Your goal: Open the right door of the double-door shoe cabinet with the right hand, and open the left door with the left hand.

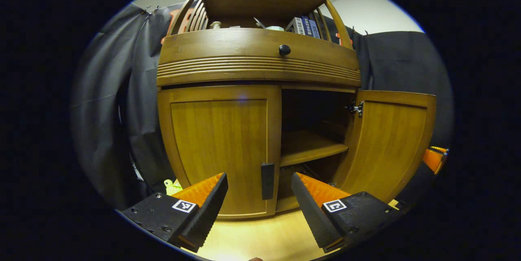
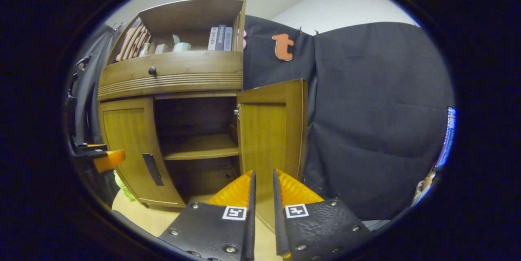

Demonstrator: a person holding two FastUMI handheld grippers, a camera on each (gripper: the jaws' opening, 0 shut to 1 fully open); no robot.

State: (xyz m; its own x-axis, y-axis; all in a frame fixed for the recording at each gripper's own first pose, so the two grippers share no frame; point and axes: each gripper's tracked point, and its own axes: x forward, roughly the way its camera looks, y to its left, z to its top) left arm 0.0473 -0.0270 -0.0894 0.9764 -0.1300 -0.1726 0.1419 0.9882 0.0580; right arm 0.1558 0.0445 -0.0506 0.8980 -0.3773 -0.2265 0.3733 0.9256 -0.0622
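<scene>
A wooden shoe cabinet (image 1: 258, 102) is standing against a black cloth wall, on a pale wooden floor (image 1: 260, 236). Its right door (image 1: 388, 143) is hanging wide open, showing a dark inside with one bare shelf (image 1: 311, 149). Its left door (image 1: 222, 147) is sitting shut, with a dark upright handle (image 1: 267, 180) near its inner edge, low down.

In the left gripper view, the left gripper (image 1: 259, 202) is pointing at the left door. Its jaws are standing wide apart with nothing between them, and the handle is showing in the gap, a little way beyond the fingertips.

In the right gripper view, the right gripper (image 2: 262, 196) is sitting just in front of the open right door. Its jaws are nearly closed, leaving only a thin slit, and they are gripping nothing.

Judging from this, the right door step is looking done and the left door step is in hand. The next move is likely calling for the left gripper to reach forward, close on the handle and pull the door outward around its hinge on the left.

Books (image 2: 220, 38) are standing on the open top shelf, above a drawer with a round dark knob (image 1: 284, 49). Their spine writing is too small to read. Each gripper finger is carrying a square black-and-white marker, with no readable words.
</scene>
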